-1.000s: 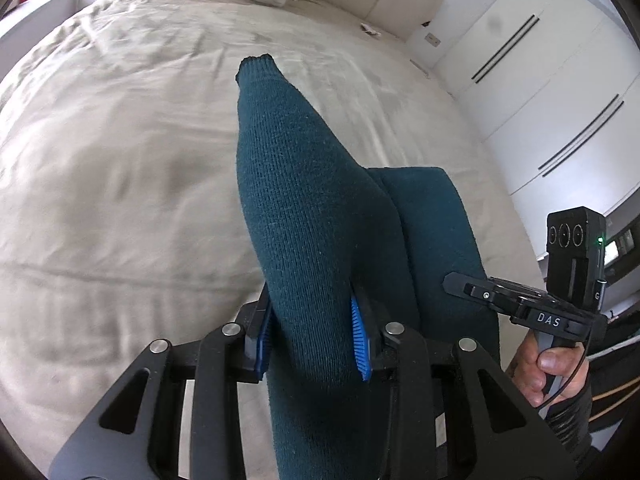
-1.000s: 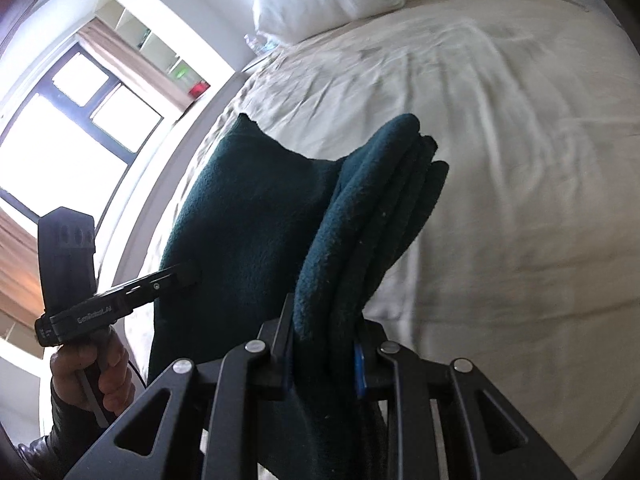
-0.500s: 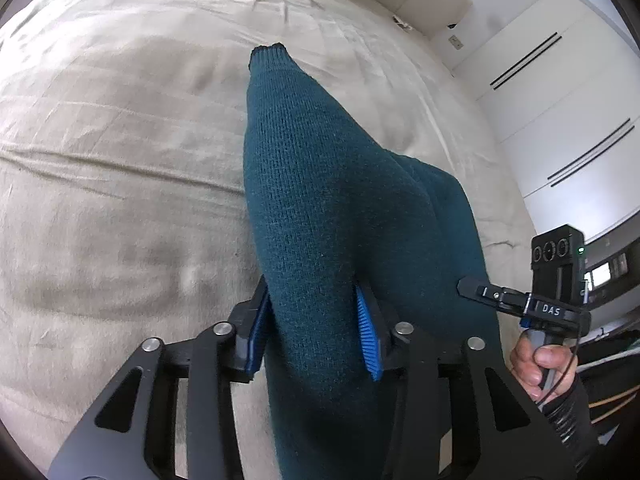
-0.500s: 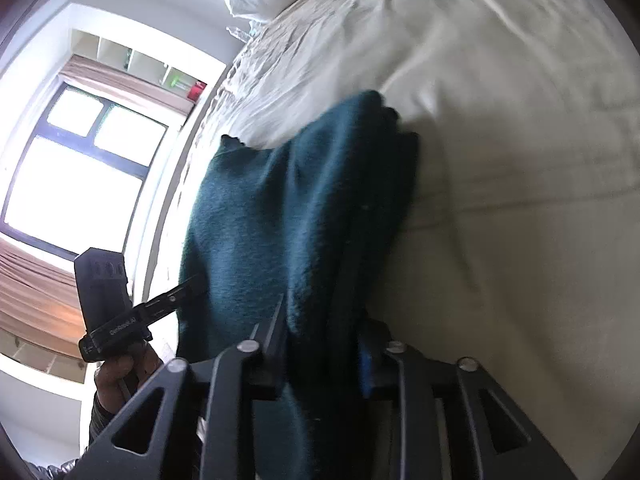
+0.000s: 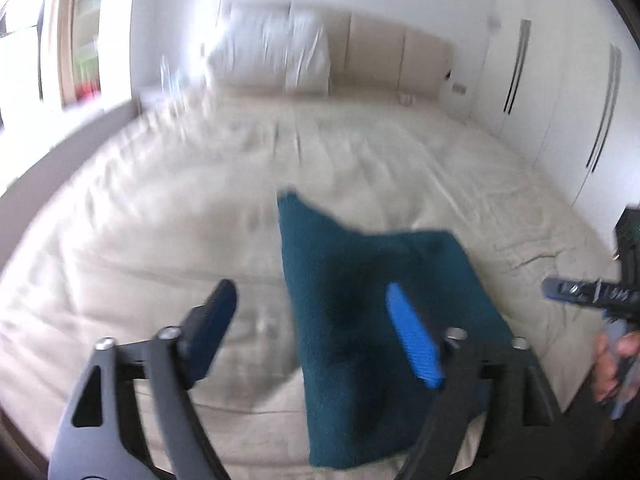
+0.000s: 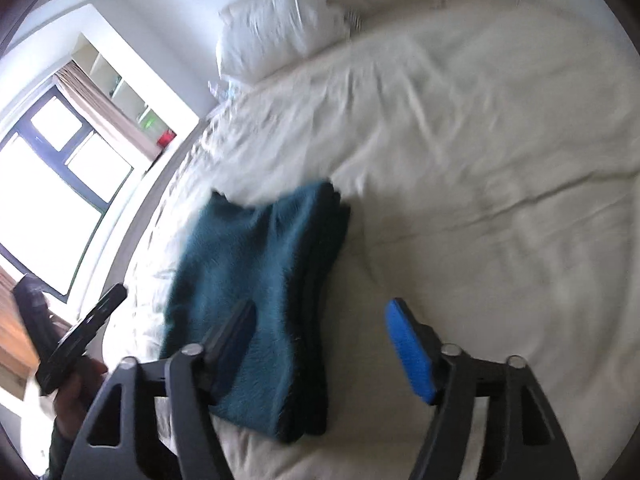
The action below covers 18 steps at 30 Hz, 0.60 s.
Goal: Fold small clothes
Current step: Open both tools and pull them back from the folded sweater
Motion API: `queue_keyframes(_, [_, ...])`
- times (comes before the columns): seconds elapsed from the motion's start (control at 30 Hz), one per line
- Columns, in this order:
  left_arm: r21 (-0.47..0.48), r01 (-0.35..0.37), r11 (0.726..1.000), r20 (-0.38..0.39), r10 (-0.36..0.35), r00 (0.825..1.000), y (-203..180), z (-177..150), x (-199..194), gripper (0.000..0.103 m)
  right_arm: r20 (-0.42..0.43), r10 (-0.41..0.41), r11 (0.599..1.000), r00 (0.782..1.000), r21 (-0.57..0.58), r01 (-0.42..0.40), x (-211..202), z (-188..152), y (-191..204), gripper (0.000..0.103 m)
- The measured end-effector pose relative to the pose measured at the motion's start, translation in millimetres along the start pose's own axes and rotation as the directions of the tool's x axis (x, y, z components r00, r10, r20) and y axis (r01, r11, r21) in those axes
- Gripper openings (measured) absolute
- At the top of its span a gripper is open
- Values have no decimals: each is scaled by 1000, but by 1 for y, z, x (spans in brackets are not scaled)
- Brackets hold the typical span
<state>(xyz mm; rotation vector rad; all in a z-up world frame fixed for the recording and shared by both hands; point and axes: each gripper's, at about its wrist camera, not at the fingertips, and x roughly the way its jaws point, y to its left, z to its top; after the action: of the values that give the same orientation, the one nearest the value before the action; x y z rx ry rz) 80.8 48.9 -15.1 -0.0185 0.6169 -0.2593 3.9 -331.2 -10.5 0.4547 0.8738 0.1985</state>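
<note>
Teal sweater (image 5: pixel 384 320) lies folded on the beige bed (image 5: pixel 160 240), near its front edge. Left gripper (image 5: pixel 316 332): jaws have just been opening, now wide apart, nothing held; the sweater sits below and ahead, mostly under its right finger. Right gripper (image 6: pixel 320 340): also just been opening, wide, empty; sweater (image 6: pixel 260 288) is under its left finger w/ the stacked fold edge between the fingers. Both views blurred.
</note>
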Motion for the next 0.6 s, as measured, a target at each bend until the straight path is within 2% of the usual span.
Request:
queue_keyframes(0.1, [52, -44, 998, 122, 37, 992, -21, 2, -50, 102, 106, -48, 998, 993, -41, 53, -38, -2, 22, 82])
queue_keyframes(0.17, [36, -52, 998, 166, 46, 985, -27, 5, -76, 102, 186, -73, 993, 980, -74, 88, -64, -6, 42, 91])
queue_keyframes(0.2, [26, -47, 999, 173, 42, 984, -30, 7, -87, 102, 214, -80, 991, 974, -86, 100, -72, -6, 49, 94])
queue_keyframes(0.23, [22, -42, 999, 170, 38, 985, -33, 9, -95, 102, 255, -85, 987, 963, -108, 116, -82, -8, 62, 101])
queue_keyframes(0.27, [15, -44, 999, 171, 41, 984, -35, 12, -104, 102, 288, -85, 984, 954, -126, 125, -92, -9, 70, 103])
queue_keyframes(0.33, [4, -72, 997, 184, 70, 980, -38, 17, -124, 102, 370, -74, 978, 926, -154, 140, -112, -14, 89, 103])
queue_keyframes(0.4, [6, -134, 991, 238, 129, 963, -43, 21, -148, 103, 428, -73, 972, 901, -172, 160, -132, -18, 104, 103])
queue_keyframes(0.47, [17, -223, 975, 291, 208, 934, -49, 24, -167, 103, 448, -53, 971, 892, -187, 152, -147, -18, 113, 103])
queue_keyframes(0.5, [20, -250, 968, 295, 233, 927, -49, 25, -174, 103, 456, -45, 972, 889, -186, 145, -153, -17, 116, 103])
queue_keyframes(0.6, [23, -270, 963, 271, 254, 929, -52, 26, -184, 103, 454, -43, 980, 890, -154, 125, -168, -17, 120, 103])
